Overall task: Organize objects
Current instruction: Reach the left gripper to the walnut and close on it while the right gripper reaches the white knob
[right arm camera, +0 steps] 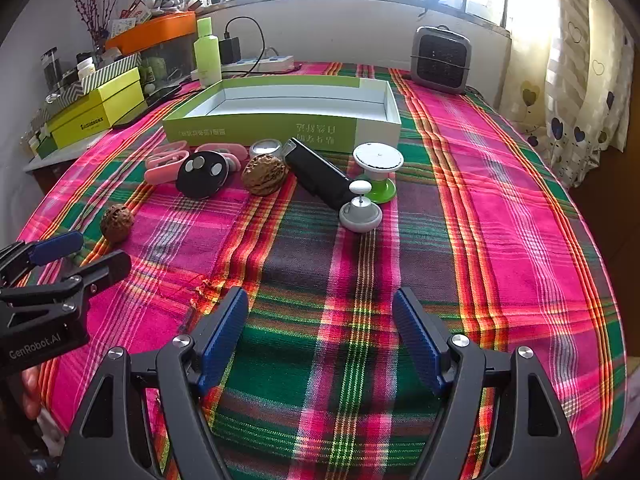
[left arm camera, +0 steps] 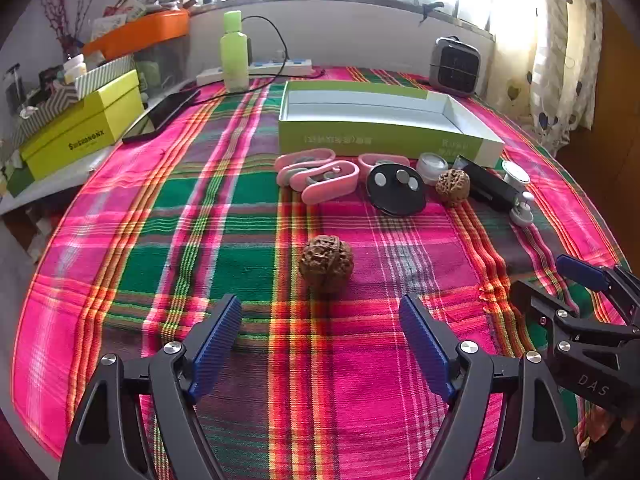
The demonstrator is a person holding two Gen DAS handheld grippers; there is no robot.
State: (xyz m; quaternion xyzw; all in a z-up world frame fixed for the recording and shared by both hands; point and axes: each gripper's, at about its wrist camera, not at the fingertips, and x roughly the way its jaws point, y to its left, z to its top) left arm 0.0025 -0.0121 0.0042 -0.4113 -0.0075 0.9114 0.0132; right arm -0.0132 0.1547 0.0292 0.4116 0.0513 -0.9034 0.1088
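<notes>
1. At the far middle of the plaid cloth (left arm camera: 224, 216): green-and-white box (left arm camera: 384, 136), lid off, white inside, nothing in it.
2. Just near its front wall, a row: pink cases (left arm camera: 320, 172), black disc (left arm camera: 396, 190) carrying three silver buttons, small white jar (left arm camera: 432, 166), walnut (left arm camera: 452, 186), black bar (right arm camera: 320, 178), white knobbed pieces (right arm camera: 370, 184).
3. Alone, nearer: second walnut (left arm camera: 326, 262), straight ahead of left gripper (left arm camera: 320, 344), wide open, gripping nothing.
4. Right gripper (right arm camera: 320, 340) likewise spread wide, empty, over bare cloth.
5. Far left: yellow box (left arm camera: 80, 132) reading "Suishonnx", roughly; print on the green box too distorted to read.
6. Near half of cloth free; right strip clear to the edge.
</notes>
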